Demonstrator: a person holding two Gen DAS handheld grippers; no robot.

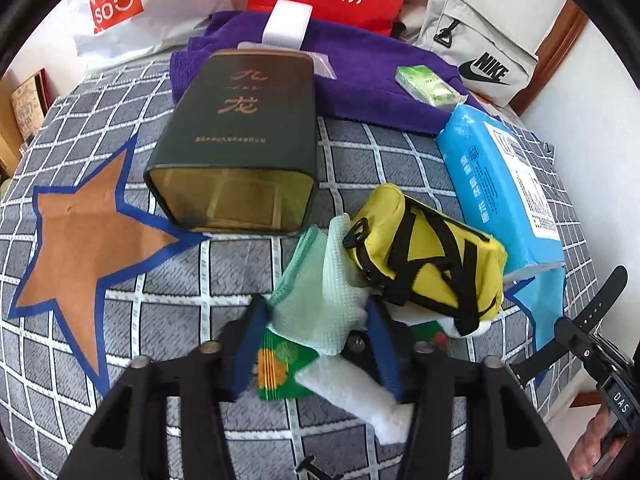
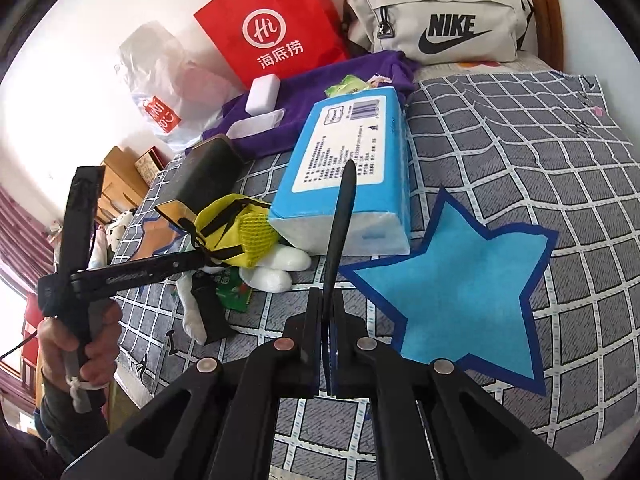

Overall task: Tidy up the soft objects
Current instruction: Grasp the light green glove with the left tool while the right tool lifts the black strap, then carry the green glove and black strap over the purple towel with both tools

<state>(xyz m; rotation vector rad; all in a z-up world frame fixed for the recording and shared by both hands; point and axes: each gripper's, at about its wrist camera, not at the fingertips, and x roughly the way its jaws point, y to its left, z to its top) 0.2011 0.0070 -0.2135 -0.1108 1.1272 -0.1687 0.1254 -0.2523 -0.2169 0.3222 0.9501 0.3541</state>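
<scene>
Left tongs [image 1: 316, 320] pinch mint cloth [image 1: 320, 280]; right tongs [image 2: 329, 320] closed, empty.

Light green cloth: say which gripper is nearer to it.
Left. The left gripper has the light green cloth between its fingers; the right gripper is shut, off over the blue star.

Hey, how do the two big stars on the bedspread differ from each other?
The brown star is tan-brown, while the blue star is light blue. The brown star lies beside the open end of the dark green tin; the blue star lies by the blue tissue pack. Both are five-pointed with a dark blue border, flat on the grey checked bedspread.
</scene>
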